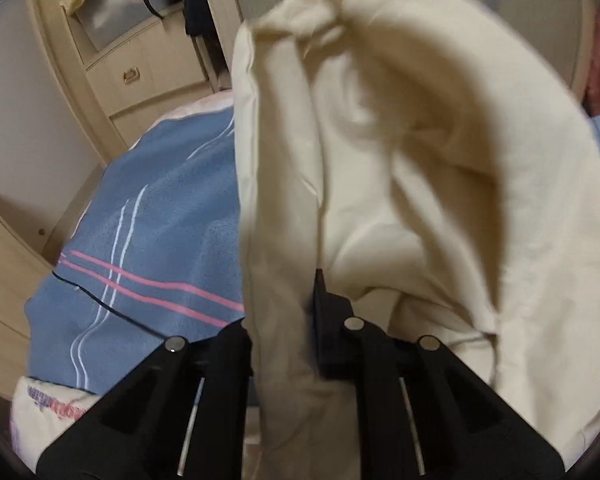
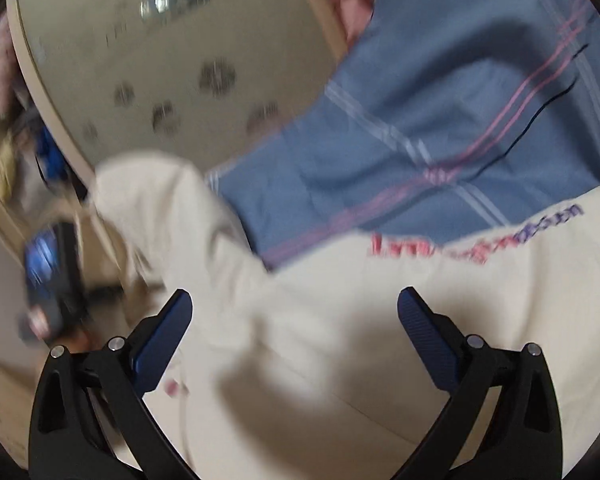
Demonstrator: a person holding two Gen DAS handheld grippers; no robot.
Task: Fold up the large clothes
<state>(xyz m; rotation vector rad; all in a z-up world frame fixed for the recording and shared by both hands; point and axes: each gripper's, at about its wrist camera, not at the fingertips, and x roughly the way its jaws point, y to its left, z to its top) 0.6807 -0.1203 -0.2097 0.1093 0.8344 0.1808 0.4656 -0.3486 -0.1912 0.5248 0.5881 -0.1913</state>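
My left gripper [image 1: 284, 320] pinches the cream garment [image 1: 400, 152], lifted mid-frame; right gripper [image 2: 294, 308] gapes empty. Next, I'd grab another edge.

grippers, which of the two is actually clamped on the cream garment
The left gripper: cream garment fabric is pinched between its jaws and lifted. The right gripper has its jaws wide apart above the cloth, gripping nothing.

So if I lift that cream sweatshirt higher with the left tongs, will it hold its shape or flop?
Probably flop: the cream sweatshirt already hangs in loose folds from the left tongs. It looks fairly thick, so likely some drag. The right tongs are open above it, so nothing supports that end.
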